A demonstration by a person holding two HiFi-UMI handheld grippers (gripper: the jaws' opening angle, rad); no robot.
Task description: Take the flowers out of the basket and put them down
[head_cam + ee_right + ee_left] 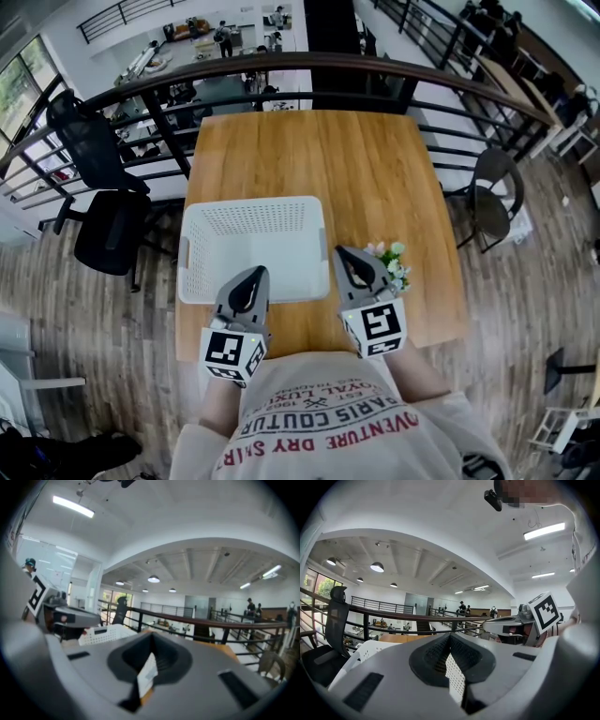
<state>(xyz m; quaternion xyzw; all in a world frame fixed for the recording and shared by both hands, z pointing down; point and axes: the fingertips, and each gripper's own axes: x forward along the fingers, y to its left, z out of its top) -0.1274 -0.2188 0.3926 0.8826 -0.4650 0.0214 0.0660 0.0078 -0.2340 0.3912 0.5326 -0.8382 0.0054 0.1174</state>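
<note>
Wooden worktop [309,155] bears a seemingly empty basket [253,242], flowers [392,263] just right of it. Left claw [253,275] and right claw [346,256] are closed, empty. The task looks done; next, withdraw.

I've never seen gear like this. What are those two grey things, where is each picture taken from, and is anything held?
A person holds two hand-held tongs: the left gripper and the right gripper; the patterned cubes are part of them. The head view comes from a camera on the person's head, looking down. The other two come from cameras riding on each gripper, looking along its jaws. On the wooden table stands a white basket, apparently empty; the flowers lie beside the right gripper. Both grippers are shut and hold nothing.
</note>
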